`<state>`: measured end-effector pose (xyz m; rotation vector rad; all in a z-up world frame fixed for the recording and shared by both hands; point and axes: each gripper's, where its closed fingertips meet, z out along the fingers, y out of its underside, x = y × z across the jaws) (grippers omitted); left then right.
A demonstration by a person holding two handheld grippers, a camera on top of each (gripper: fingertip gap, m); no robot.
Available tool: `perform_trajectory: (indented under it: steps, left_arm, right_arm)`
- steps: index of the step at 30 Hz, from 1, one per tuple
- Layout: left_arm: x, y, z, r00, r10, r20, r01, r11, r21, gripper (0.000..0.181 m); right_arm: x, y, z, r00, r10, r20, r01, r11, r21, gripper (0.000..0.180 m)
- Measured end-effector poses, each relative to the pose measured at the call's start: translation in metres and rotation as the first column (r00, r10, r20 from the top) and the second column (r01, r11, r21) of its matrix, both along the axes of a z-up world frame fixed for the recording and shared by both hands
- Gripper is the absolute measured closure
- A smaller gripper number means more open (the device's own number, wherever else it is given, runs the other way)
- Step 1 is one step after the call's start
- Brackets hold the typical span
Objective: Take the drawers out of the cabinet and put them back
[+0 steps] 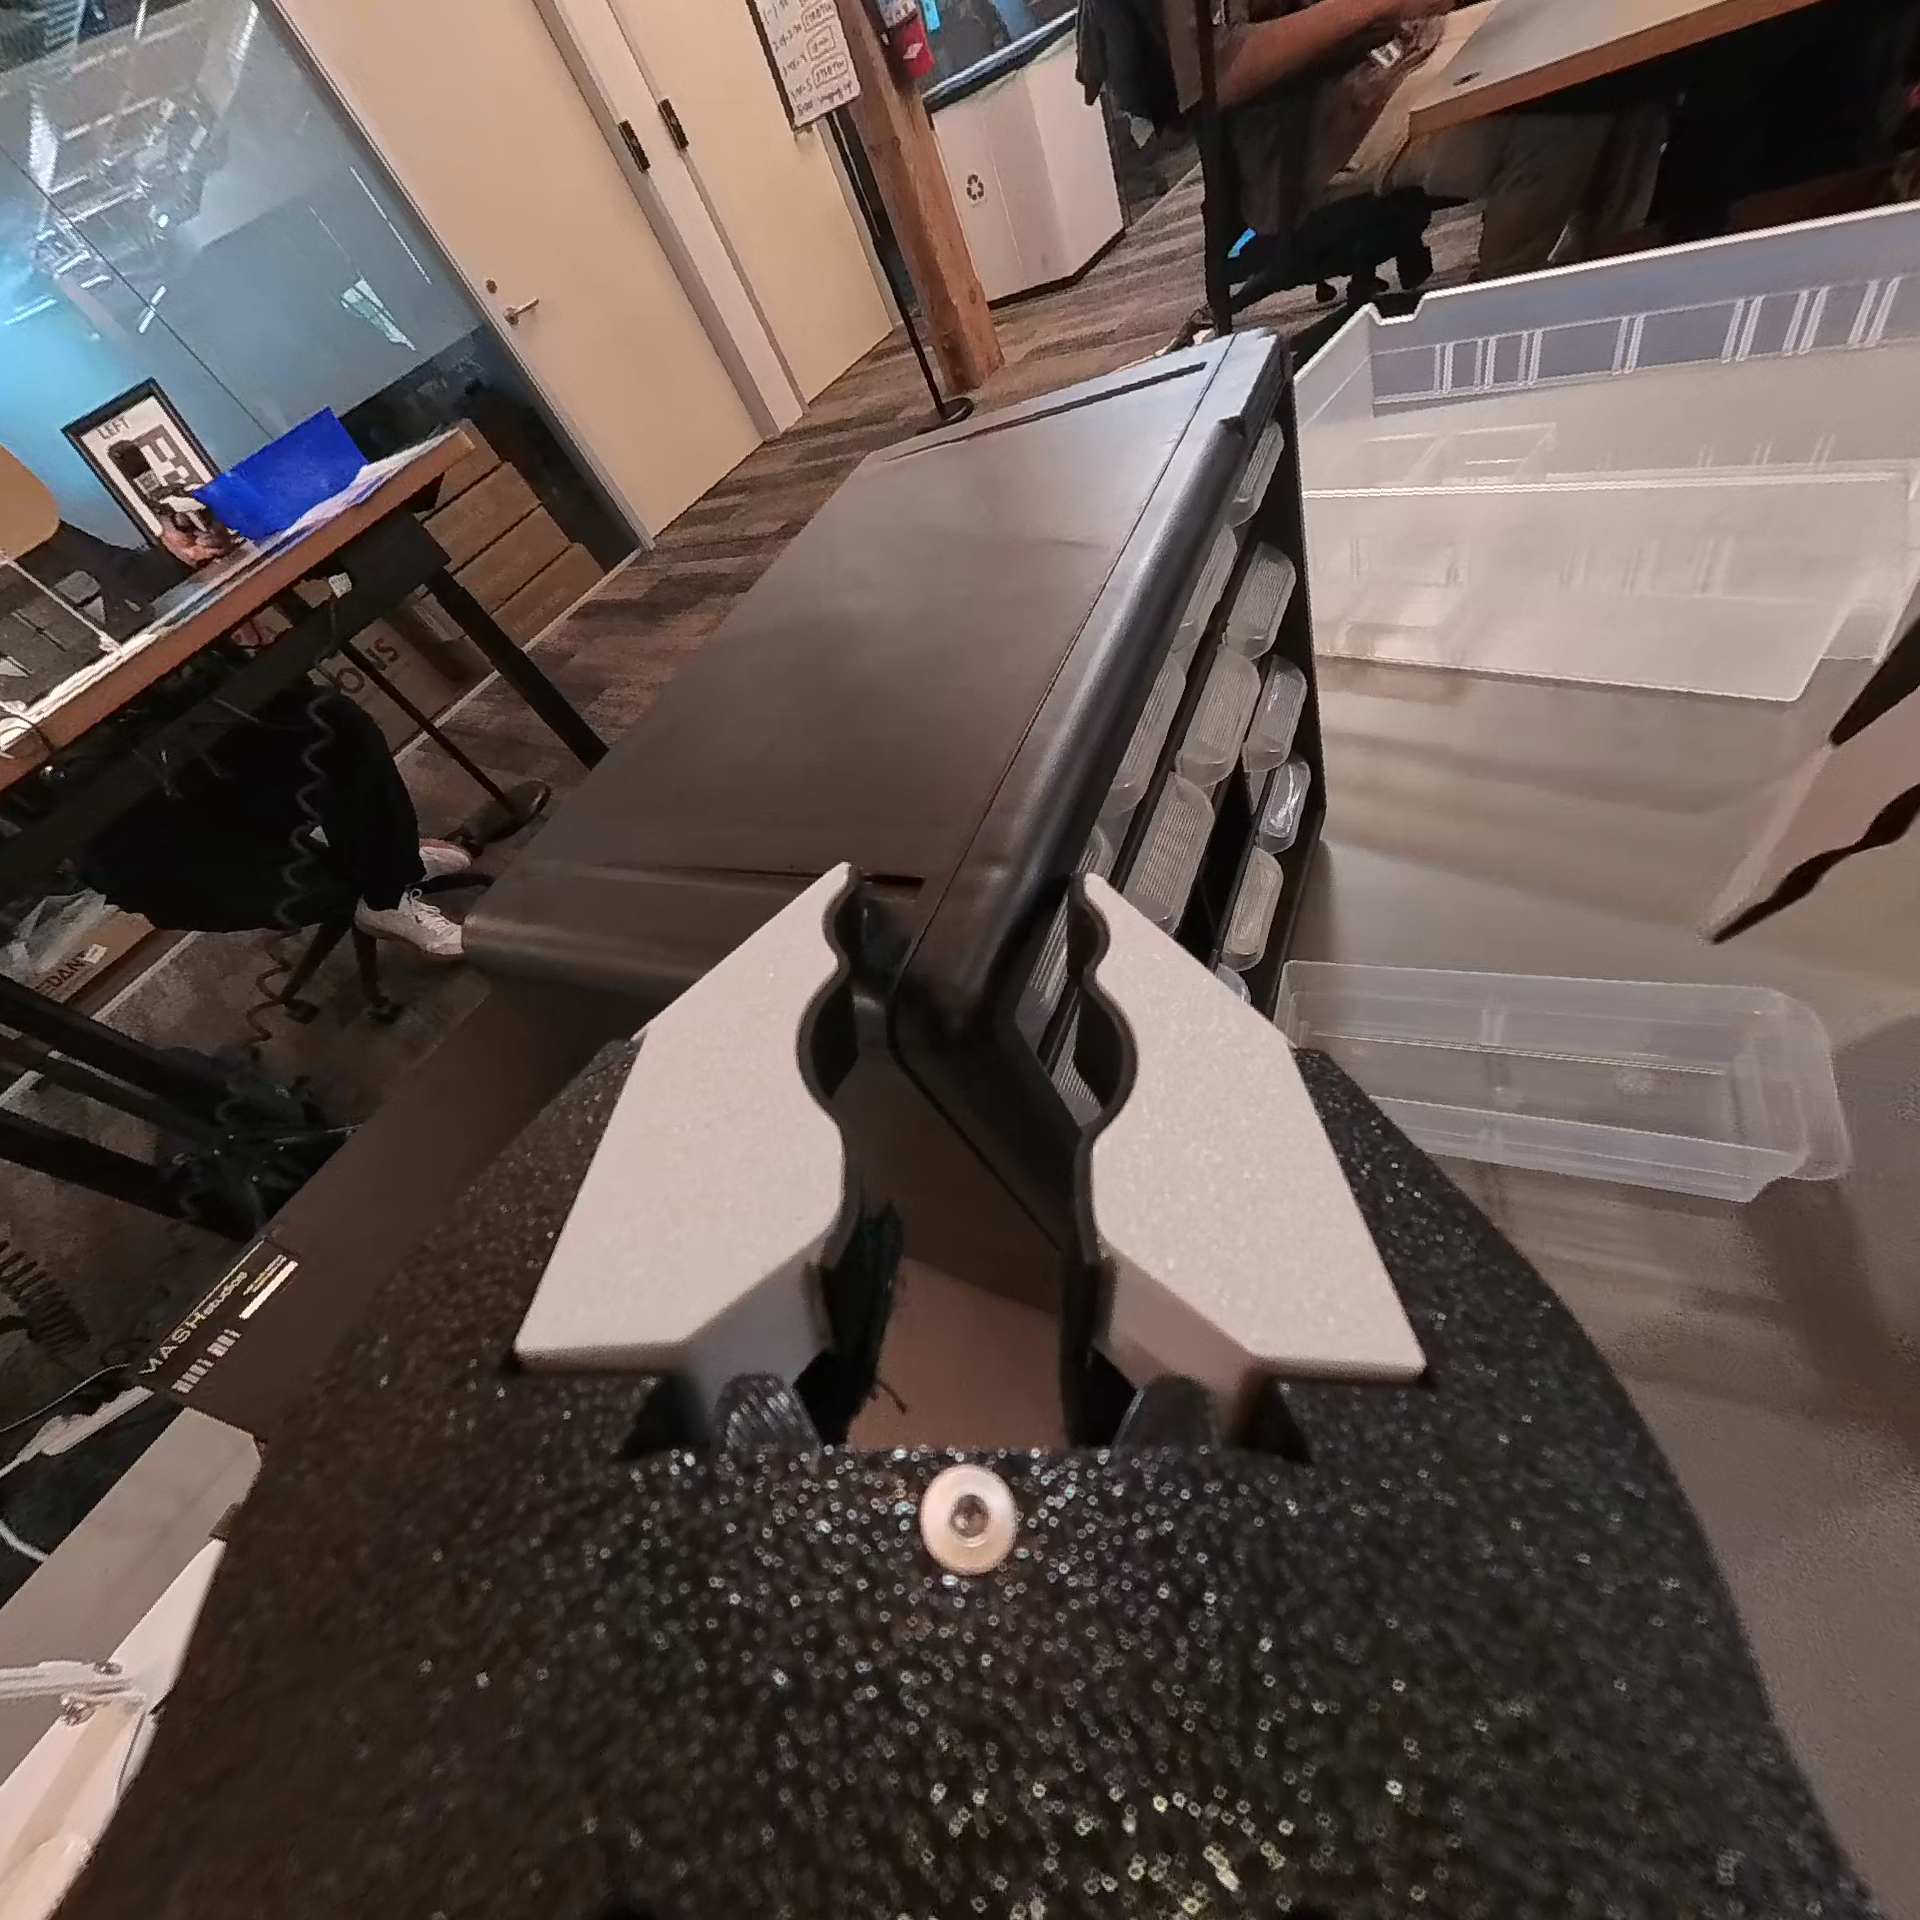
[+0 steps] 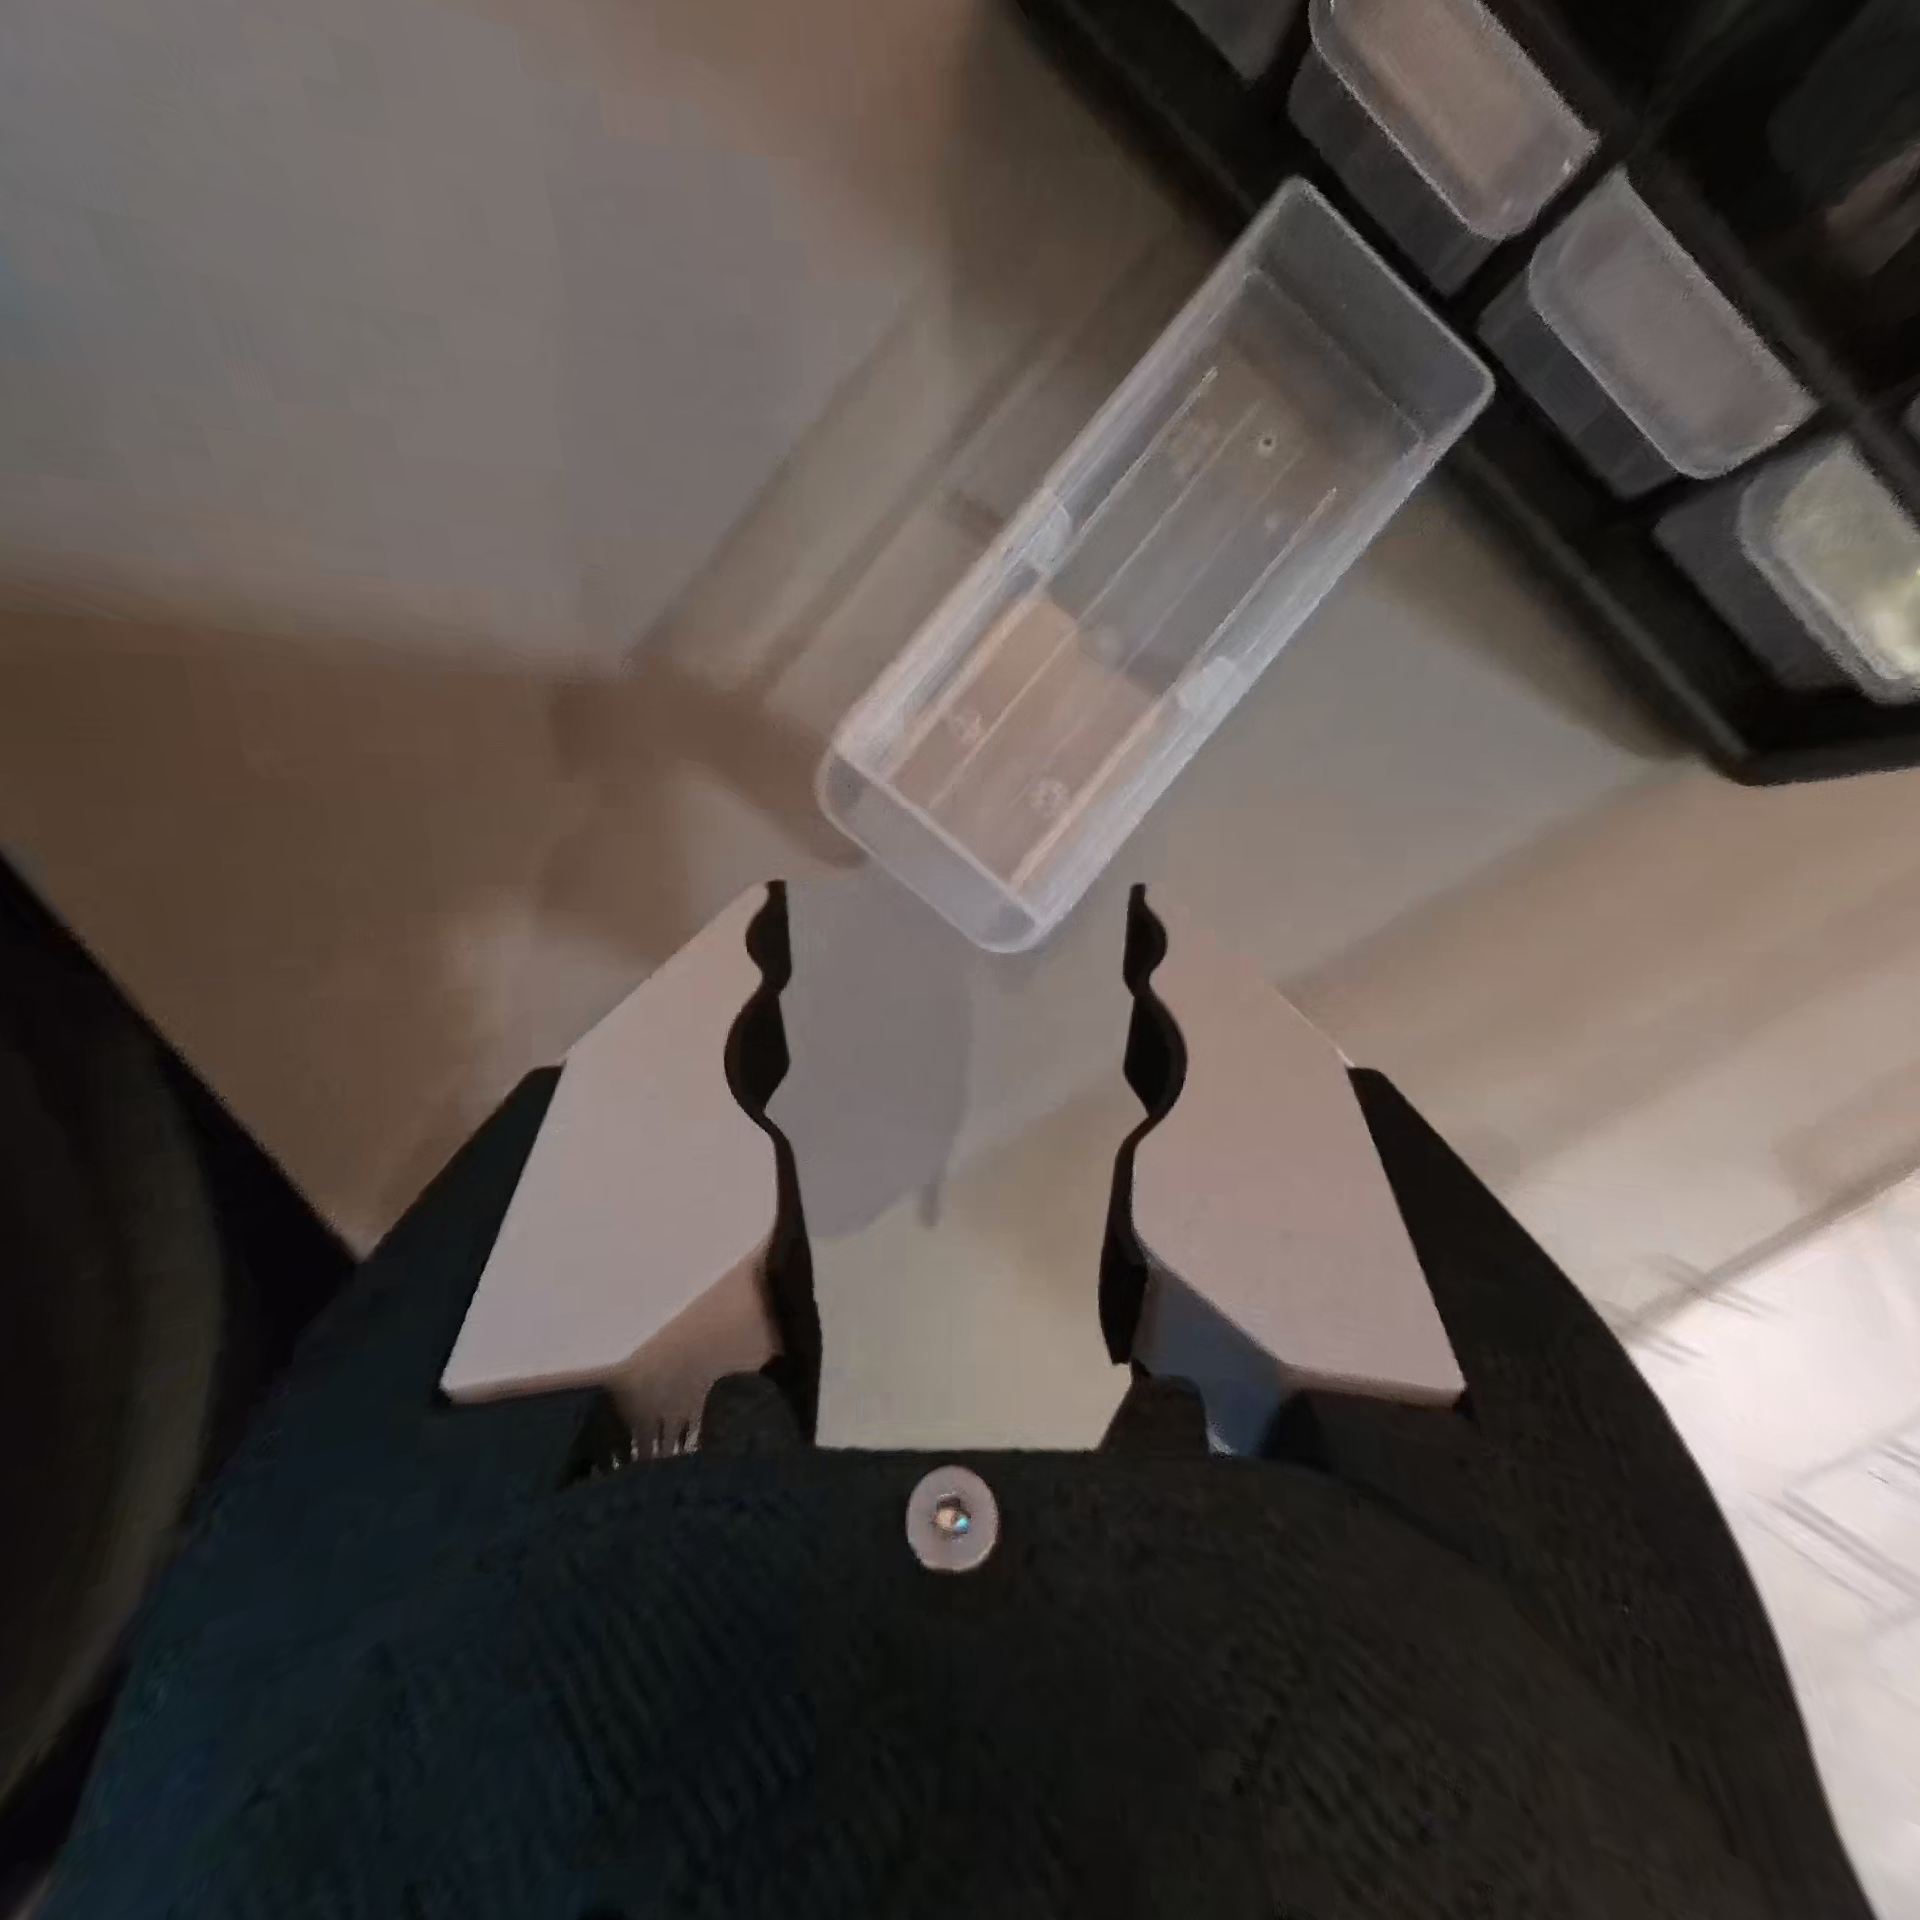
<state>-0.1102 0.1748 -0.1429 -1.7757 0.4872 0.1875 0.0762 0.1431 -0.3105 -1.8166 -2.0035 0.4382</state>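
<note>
A black cabinet (image 1: pixel 935 644) with several small clear drawers (image 1: pixel 1216 707) in its front stands on the table. My left gripper (image 1: pixel 966 894) straddles the near corner of the cabinet's top front rim, with its fingers closed against it. One clear empty drawer (image 2: pixel 1143 561) lies loose on the table in front of the cabinet (image 2: pixel 1621 623); it also shows in the left wrist view (image 1: pixel 1558 1081). My right gripper (image 2: pixel 956 894) is open and empty, above the table, its fingertips just short of the drawer's near end.
A large translucent plastic bin (image 1: pixel 1558 520) stands on the table (image 2: pixel 416 416) beyond the loose drawer. A finger of the right gripper (image 1: pixel 1818 831) shows at the right edge. Left of the table are a desk (image 1: pixel 260 582), a chair and open floor.
</note>
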Motion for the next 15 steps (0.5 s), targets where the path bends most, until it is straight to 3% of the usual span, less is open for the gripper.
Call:
perform_trajectory:
  steps: [1, 5, 11, 15]
  left_arm:
    - [0.0, 0.0, 0.0, 1.0, -0.002, 0.002, 0.002, 1.0, 0.001, 0.144]
    - [0.0, 0.0, 0.0, 1.0, -0.002, 0.002, 0.002, 1.0, 0.0, 0.144]
    - [0.0, 0.0, 0.0, 1.0, 0.002, -0.004, -0.002, 1.0, -0.002, 0.144]
    - [0.0, 0.0, 0.0, 1.0, 0.001, -0.004, -0.001, 1.0, -0.002, 0.144]
  right_arm:
    - [-0.007, -0.006, 0.005, 0.999, -0.026, -0.04, 0.023, 0.997, -0.075, 0.115]
    - [-0.05, -0.003, 0.017, 0.968, -0.208, -0.142, 0.178, 0.964, -0.196, 0.12]
    - [-0.079, 0.012, -0.012, 0.965, -0.261, -0.03, 0.259, 0.963, -0.072, 0.132]
    - [-0.077, 0.016, -0.027, 0.971, -0.235, 0.046, 0.236, 0.972, -0.007, 0.163]
